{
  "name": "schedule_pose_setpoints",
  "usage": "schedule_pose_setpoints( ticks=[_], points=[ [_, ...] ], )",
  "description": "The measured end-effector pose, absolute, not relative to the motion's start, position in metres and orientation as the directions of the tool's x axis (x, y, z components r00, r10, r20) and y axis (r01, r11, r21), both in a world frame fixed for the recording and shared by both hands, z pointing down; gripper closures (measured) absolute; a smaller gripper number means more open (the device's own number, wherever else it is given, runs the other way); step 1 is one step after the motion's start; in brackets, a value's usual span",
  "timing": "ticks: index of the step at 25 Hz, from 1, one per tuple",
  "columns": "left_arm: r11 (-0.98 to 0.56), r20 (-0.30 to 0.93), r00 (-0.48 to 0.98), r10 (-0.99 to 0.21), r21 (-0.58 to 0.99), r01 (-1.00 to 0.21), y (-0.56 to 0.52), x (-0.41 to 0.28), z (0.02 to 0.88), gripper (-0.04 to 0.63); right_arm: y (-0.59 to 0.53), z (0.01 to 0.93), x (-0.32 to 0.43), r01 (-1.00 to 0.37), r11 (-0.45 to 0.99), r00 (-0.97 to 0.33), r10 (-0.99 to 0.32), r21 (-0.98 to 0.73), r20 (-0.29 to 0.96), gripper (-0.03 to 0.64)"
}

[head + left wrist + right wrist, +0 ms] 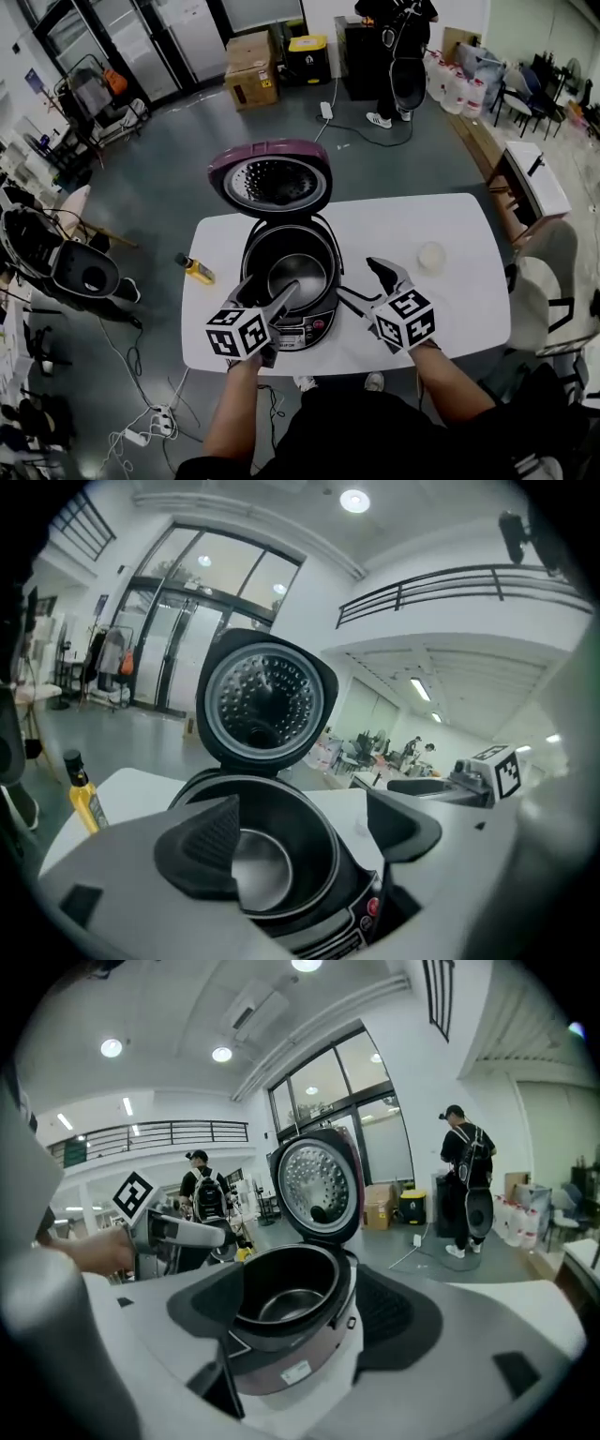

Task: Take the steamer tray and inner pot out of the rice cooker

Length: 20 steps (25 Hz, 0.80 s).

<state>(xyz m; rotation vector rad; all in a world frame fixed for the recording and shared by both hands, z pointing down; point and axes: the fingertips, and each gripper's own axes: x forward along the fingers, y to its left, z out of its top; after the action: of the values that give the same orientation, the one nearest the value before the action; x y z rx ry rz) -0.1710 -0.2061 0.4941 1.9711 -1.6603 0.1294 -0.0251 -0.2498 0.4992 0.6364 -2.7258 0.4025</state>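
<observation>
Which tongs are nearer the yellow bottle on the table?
Left. The left tongs are just right of the yellow bottle, by the rice cooker; the right tongs are across the cooker from it.

White table (pixel 412 220) with rice cooker (pixel 302 334), yellow bottle (pixel 199 271), perhaps a cup (pixel 430 256)

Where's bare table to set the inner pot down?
Best: right side of the table, from the rice cooker out to the right edge, holding only a small white round item. Left strip between yellow bottle and cooker is narrow. Front edge is crowded by the left gripper and right gripper.
</observation>
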Motion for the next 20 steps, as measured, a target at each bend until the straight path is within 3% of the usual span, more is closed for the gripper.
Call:
schedule_pose_setpoints(
  ticks=[11, 17, 20],
  points=[
    [0.024, 0.407, 0.439, -0.801, 0.755, -0.656, -0.190, -0.263, 0.546, 0.172, -0.255, 0.541, -0.061, -0.444, 0.709, -0.882, -0.238, -0.548, 0.406, 0.260],
    [0.084, 0.285, 0.497, -0.820, 0.918, -0.387, -0.193, -0.273, 0.566, 0.178, -0.258, 0.563, -0.065, -0.364, 0.394, -0.931, -0.147, -0.844, 0.333, 0.301],
    [0.101, 0.259, 0.490, -0.833, 0.940, -0.325, -0.195, -0.276, 0.570, 0.223, -0.256, 0.569, -0.068, -0.307, 0.250, -0.951, -0.128, -0.918, 0.283, 0.302]
  ],
)
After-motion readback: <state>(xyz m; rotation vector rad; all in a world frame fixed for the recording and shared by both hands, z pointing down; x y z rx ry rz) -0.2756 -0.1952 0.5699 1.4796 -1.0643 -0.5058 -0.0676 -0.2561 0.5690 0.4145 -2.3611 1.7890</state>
